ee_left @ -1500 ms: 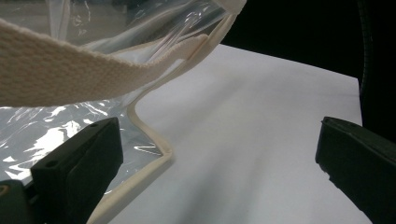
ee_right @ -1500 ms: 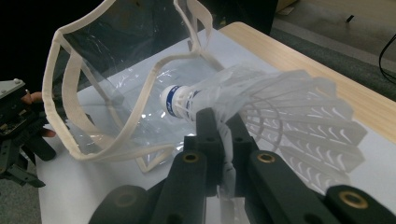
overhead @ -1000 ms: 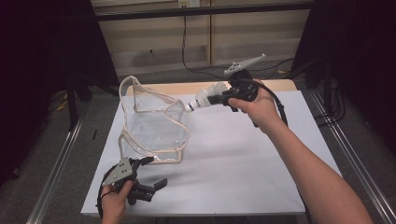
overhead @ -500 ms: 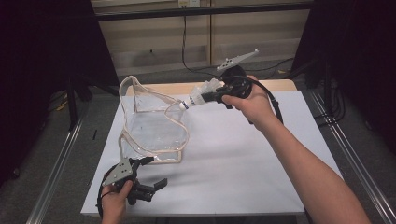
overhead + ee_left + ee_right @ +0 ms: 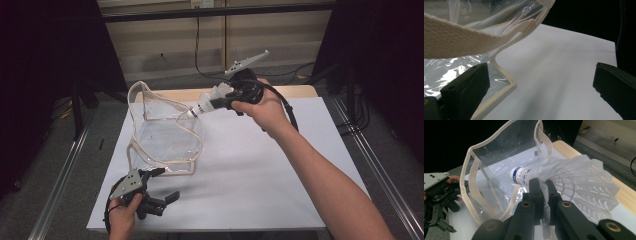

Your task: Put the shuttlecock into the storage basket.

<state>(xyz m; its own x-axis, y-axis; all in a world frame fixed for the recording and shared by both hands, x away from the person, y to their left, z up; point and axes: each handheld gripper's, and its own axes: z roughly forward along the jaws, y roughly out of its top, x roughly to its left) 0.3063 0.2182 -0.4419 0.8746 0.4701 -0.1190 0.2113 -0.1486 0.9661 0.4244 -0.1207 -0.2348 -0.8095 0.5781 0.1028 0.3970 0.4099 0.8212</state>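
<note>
Holding the shuttlecock (image 5: 564, 182) clamped by its skirt, your right gripper (image 5: 220, 103) aims its cork tip leftward at the clear bag's (image 5: 165, 132) open mouth just beyond, while your left gripper (image 5: 165, 186) rests wide open near the bag's front corner.

The right arm reaches in from the near right, bare forearm stretched diagonally toward the far middle, wrist nearly straight. Its hand (image 5: 265, 107) wraps the body of the right hand-held gripper (image 5: 207, 106), which is raised and points left and slightly down; the grey three-cornered plate stands above it and the cable loops back along the wrist. In the right gripper view the two black jaws stand close together, pressed on white feathers between them. The left hand (image 5: 122, 217) sits at the near left edge, fingers curled around the left hand-held gripper (image 5: 166, 183), held low and pointing right and far, its jaws spread wide with nothing between them
</note>
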